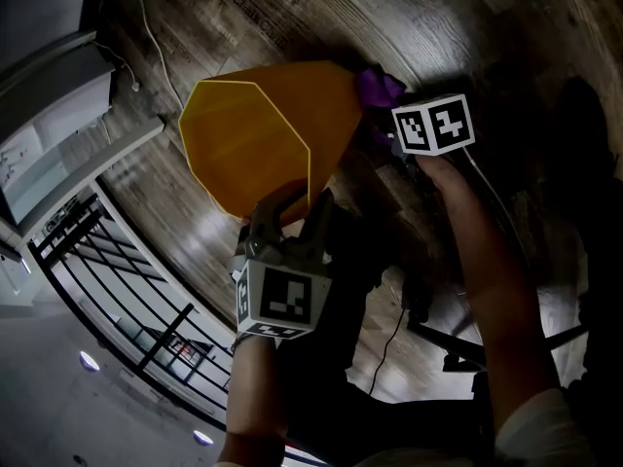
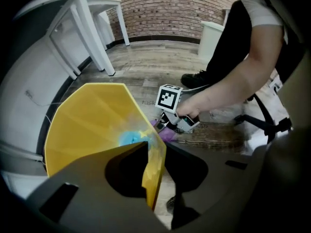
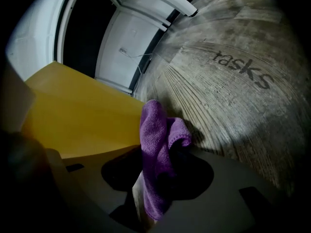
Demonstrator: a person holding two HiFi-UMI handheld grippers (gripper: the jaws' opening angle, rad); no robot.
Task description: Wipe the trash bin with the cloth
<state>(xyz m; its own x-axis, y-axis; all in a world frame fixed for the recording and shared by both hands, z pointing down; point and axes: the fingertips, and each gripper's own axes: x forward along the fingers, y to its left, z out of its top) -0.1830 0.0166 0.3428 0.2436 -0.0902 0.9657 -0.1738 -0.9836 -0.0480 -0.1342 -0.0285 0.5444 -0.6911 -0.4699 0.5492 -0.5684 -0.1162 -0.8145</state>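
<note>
Trash bin [image 1: 255, 134], yellow faceted plastic, lies tipped on the wooden floor [image 1: 458, 27]; left gripper [image 1: 292, 214] clamps its rim wall; right gripper [image 1: 382, 123] pinches the purple microfibre cloth [image 3: 155, 144] beside the outer wall, contact unclear; wiping judged barely begun.

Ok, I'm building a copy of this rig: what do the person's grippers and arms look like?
Both the left gripper and right gripper have grey two-jaw bodies, each carrying a white cube with black square markers. The forearms are bare; a white short sleeve shows at the right arm.
</note>
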